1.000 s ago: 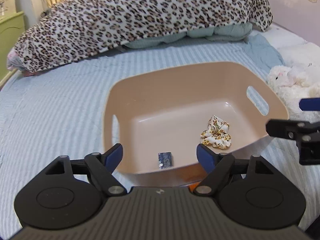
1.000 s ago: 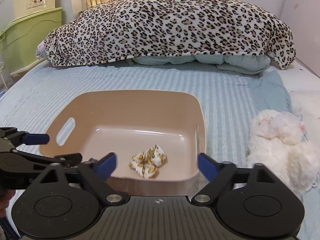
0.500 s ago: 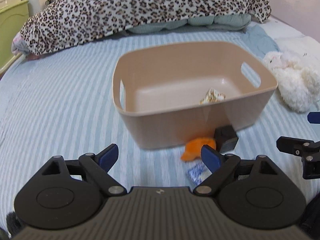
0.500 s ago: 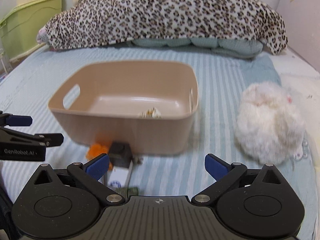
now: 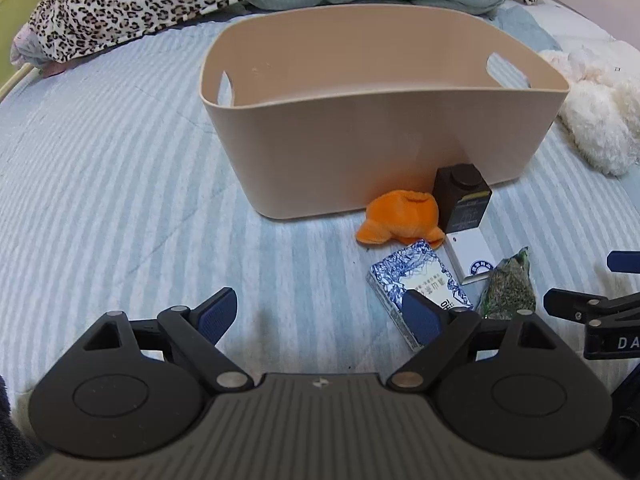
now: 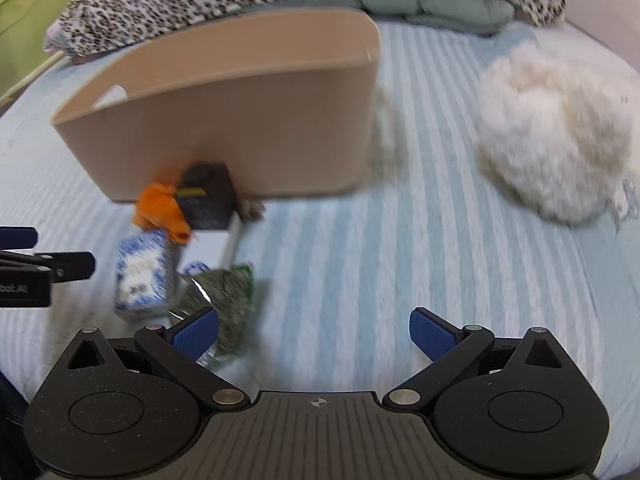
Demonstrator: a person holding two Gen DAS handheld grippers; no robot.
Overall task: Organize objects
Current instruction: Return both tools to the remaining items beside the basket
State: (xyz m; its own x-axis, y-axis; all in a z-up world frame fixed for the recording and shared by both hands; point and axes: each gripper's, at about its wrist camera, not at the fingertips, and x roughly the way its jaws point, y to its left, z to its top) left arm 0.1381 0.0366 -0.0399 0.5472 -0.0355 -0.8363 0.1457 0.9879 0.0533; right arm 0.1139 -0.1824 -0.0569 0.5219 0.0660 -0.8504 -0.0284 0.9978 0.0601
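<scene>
Beige plastic bin (image 5: 360,152) sits on the striped blue bedsheet (image 5: 120,200). Just in front of its near wall: orange plush (image 5: 400,216), dark box (image 5: 464,196) touching the bin, white card (image 5: 472,256), blue-white carton (image 5: 416,276) and green packet (image 5: 508,284) (all bunched together). Left gripper (image 5: 324,312) is spread wide w/ nothing between its pads, right pad just over the carton. Right gripper (image 6: 314,330) likewise spread, nothing held, left pad over the packet. White fluffy toy (image 6: 556,132) lies apart, to the right.
</scene>
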